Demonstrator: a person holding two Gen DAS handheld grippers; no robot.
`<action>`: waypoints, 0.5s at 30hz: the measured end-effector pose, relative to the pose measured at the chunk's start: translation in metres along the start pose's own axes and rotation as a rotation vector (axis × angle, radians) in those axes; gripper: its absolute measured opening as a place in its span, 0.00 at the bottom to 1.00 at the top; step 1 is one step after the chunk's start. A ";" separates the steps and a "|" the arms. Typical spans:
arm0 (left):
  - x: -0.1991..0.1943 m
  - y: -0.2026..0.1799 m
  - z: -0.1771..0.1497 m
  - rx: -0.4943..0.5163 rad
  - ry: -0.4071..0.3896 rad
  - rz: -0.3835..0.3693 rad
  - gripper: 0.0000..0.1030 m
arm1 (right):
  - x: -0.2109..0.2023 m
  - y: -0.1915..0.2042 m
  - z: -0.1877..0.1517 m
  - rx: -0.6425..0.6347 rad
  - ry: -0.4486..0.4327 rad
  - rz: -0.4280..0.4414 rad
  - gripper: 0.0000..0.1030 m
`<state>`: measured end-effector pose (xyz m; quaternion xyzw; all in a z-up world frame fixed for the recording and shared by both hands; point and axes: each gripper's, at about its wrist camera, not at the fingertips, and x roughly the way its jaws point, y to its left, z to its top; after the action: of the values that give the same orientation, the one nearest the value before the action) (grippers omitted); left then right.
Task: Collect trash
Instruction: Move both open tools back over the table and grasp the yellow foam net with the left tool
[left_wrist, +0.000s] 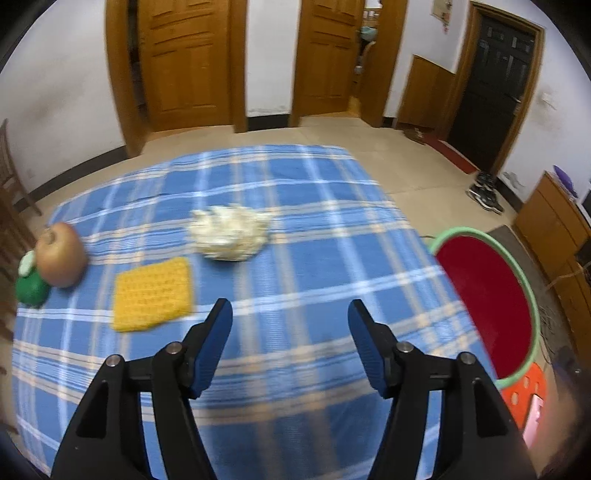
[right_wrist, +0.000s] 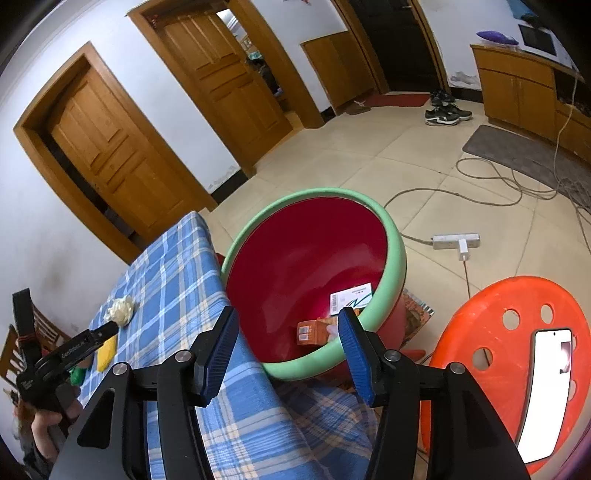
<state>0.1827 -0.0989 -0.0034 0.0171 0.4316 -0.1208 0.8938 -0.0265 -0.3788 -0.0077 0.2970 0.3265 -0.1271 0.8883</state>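
Note:
A crumpled white paper wad (left_wrist: 229, 233) lies on the blue plaid tablecloth (left_wrist: 295, 206), ahead of my open, empty left gripper (left_wrist: 290, 314). A red bin with a green rim (left_wrist: 487, 295) stands off the table's right edge. In the right wrist view my right gripper (right_wrist: 288, 321) is open and empty over the bin (right_wrist: 306, 266), which holds an orange carton (right_wrist: 314, 330) and a white card (right_wrist: 351, 297). The wad (right_wrist: 121, 309) and the left gripper (right_wrist: 107, 330) show at far left.
A yellow knitted pad (left_wrist: 152, 293), a brown onion (left_wrist: 61, 254) and a green toy vegetable (left_wrist: 31, 284) lie on the table's left. An orange stool (right_wrist: 517, 354) with a phone (right_wrist: 545, 391) stands right of the bin. Cables and a power strip (right_wrist: 456, 240) lie on the floor.

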 end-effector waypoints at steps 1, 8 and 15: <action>0.000 0.008 0.000 -0.008 0.000 0.014 0.64 | 0.000 0.002 0.000 -0.004 0.001 0.000 0.56; 0.013 0.061 0.003 -0.035 0.017 0.131 0.68 | 0.004 0.019 0.002 -0.020 0.018 -0.006 0.56; 0.034 0.096 0.008 -0.084 0.035 0.135 0.71 | 0.010 0.038 0.002 -0.045 0.033 -0.012 0.56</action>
<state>0.2314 -0.0137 -0.0322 0.0111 0.4498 -0.0417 0.8921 -0.0019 -0.3505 0.0034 0.2771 0.3458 -0.1202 0.8884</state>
